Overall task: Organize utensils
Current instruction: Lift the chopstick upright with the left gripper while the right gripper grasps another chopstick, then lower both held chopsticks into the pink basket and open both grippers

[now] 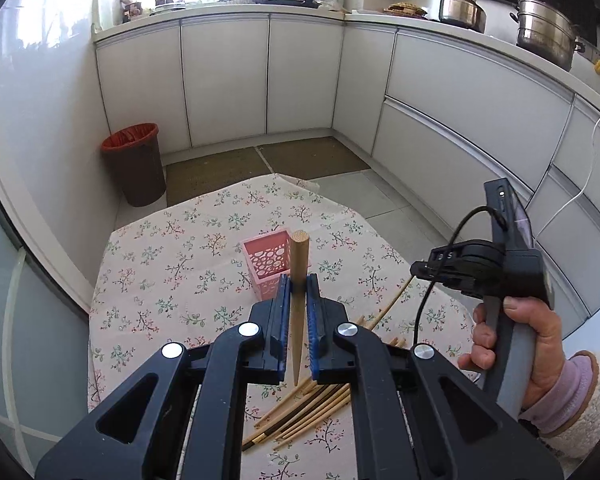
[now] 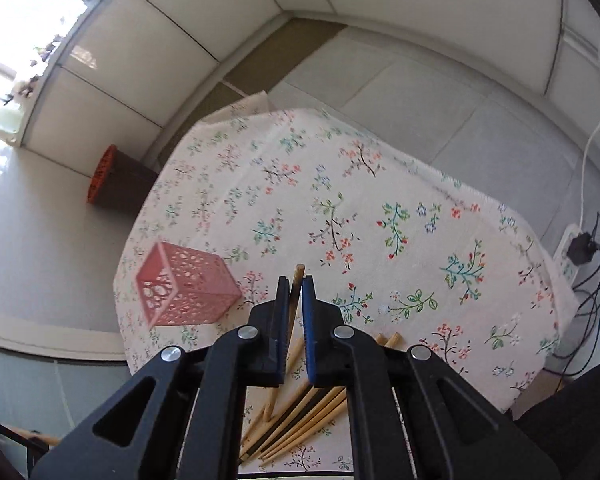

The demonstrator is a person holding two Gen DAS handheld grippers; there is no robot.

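The left gripper (image 1: 299, 282) is clamped on a single wooden chopstick (image 1: 299, 280), which stands nearly upright between the blue finger pads (image 1: 285, 312), thick end above the fingertips and pointed end hanging below them over the chopstick pile (image 1: 300, 412) near the tablecloth's (image 1: 180, 280) near edge. The right gripper (image 2: 296, 284) pinches another chopstick (image 2: 297, 280) near its thick end, its shaft slanting down toward the same pile. The pink perforated holder (image 1: 266, 262) stands just beyond the left fingertips, toward the cloth's left edge.
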